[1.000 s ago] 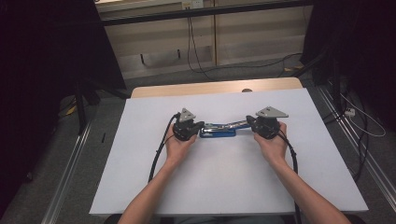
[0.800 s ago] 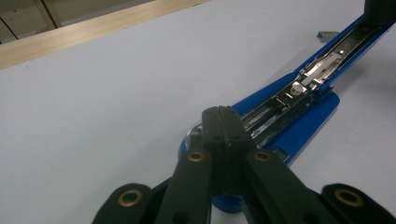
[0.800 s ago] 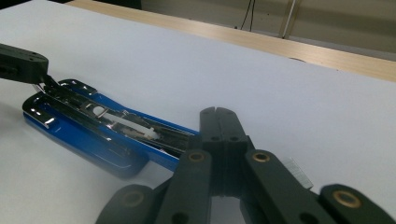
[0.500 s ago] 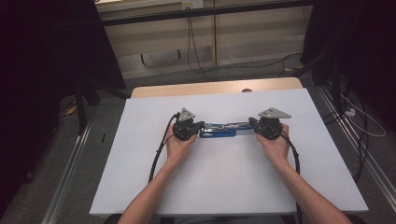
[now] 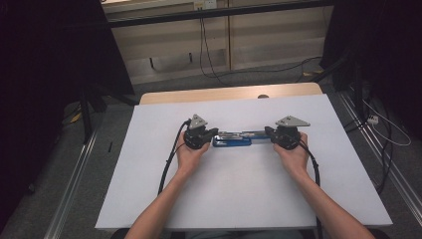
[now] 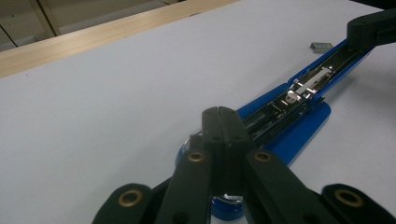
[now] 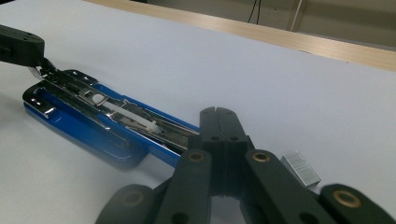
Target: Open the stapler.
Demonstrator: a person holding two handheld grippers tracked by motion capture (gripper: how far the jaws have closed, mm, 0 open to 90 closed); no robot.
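High view: stapler (image 5: pixel 232 139) lies opened mid-bench; left gripper (image 5: pixel 213 133) and right gripper (image 5: pixel 268 132), jaws together, press its ends. Risk: slipping off, scattering staple strip (image 7: pixel 301 167).

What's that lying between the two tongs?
A blue stapler, swung open flat, spans the stretch from the left tongs to the right tongs in the high view.

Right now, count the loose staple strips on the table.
1: a staple strip lies on the white sheet beside the open blue stapler, near the right gripper. Others may be hidden.
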